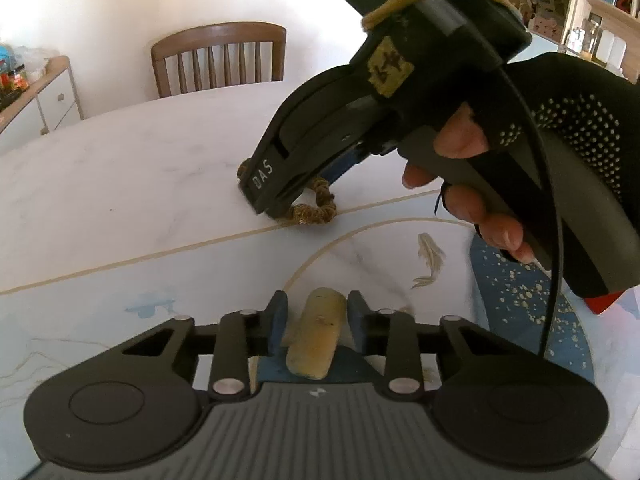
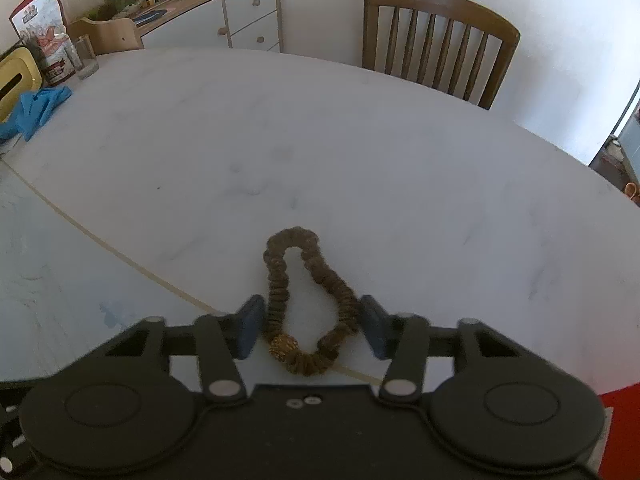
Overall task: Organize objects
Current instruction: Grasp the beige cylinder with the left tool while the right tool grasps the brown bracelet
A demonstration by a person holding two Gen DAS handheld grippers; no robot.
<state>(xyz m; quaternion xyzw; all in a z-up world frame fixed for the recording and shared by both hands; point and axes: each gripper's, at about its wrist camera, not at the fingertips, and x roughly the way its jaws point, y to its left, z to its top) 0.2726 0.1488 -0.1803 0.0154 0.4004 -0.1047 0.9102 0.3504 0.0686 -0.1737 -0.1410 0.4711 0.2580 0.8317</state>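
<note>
Right claw (image 2: 310, 326): wide apart, straddling the brown scrunchie (image 2: 308, 304) flat on the tabletop (image 2: 360, 152), ready to pinch.
Left claw (image 1: 316, 320): narrow, gripping a yellowish eraser (image 1: 316, 336), at 6 o'clock.

One brown scrunchie (image 2: 308, 304) is lying low in the centre of the right wrist view. One pale yellow oblong piece (image 1: 316, 336) is sitting at bottom centre of the left wrist view. One wooden chair (image 2: 436, 40) is standing upper right. One blue cloth (image 2: 36, 110), one drinking glass (image 2: 86, 58) and one white sideboard (image 2: 240, 16) are showing at upper left.
</note>
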